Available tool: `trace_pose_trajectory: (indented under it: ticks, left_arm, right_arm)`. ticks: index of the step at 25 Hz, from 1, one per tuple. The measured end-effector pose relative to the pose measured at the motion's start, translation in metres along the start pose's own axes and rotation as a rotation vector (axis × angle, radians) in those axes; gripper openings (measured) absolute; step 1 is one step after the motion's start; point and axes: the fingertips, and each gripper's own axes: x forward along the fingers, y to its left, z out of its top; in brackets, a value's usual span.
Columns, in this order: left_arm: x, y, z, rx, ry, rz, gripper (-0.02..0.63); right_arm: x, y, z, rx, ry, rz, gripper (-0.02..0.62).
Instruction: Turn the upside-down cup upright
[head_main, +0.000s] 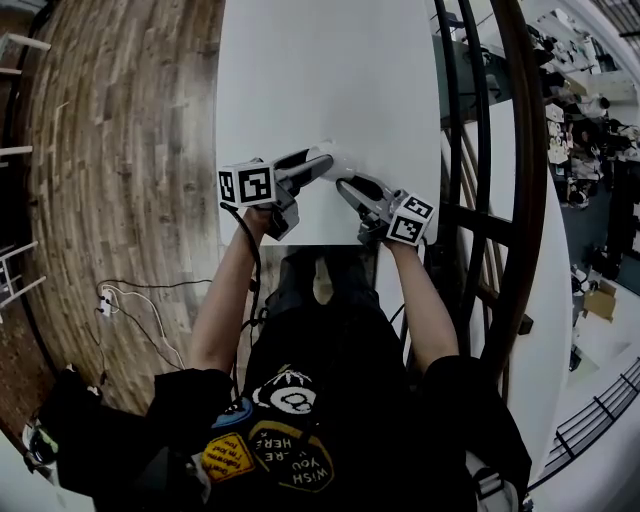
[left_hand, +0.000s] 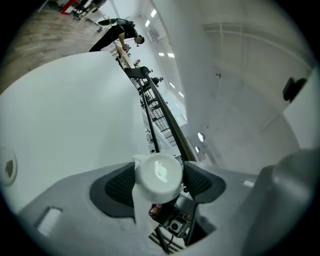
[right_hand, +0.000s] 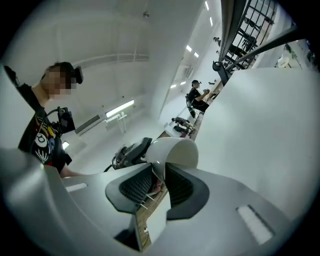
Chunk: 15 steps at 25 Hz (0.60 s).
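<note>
Our left gripper (left_hand: 159, 183) was clamped on the sides of the white cup (left_hand: 159, 171), held over the near end of the white table (head_main: 330, 60). Our right gripper (right_hand: 160, 184) pinched its wall, jaws narrow. In the head view we barely made out the cup, white against white. The shirt (head_main: 290, 450) print, upside down, read "WISH YOU", "HERE".

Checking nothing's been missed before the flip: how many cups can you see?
1. The white cup is near the table's front edge, held by both grippers: the left gripper clamps its body, the right gripper pinches its wall. No other cup shows.
</note>
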Motion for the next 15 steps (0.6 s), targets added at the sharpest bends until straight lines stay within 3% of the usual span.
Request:
trace_pose_trajectory:
  ticks: [3, 11, 13, 15]
  left_arm:
    - [-0.007, -0.007, 0.0, -0.043, -0.013, -0.07, 0.314]
    - [-0.008, -0.015, -0.004, -0.04, 0.006, -0.152, 0.318]
    - [-0.008, -0.01, -0.002, 0.011, 0.006, -0.117, 0.317]
    - [-0.012, 0.002, -0.001, 0.127, 0.013, 0.005, 0.251]
  right_arm:
    - [-0.001, 0.011, 0.009, 0.011, -0.011, 0.069, 0.084]
    - [0.003, 0.027, 0.023, 0.131, -0.056, 0.233, 0.044]
    - [0.002, 0.026, 0.022, 0.118, -0.049, 0.212, 0.043]
    - [0.002, 0.017, 0.017, 0.071, -0.009, 0.13, 0.034]
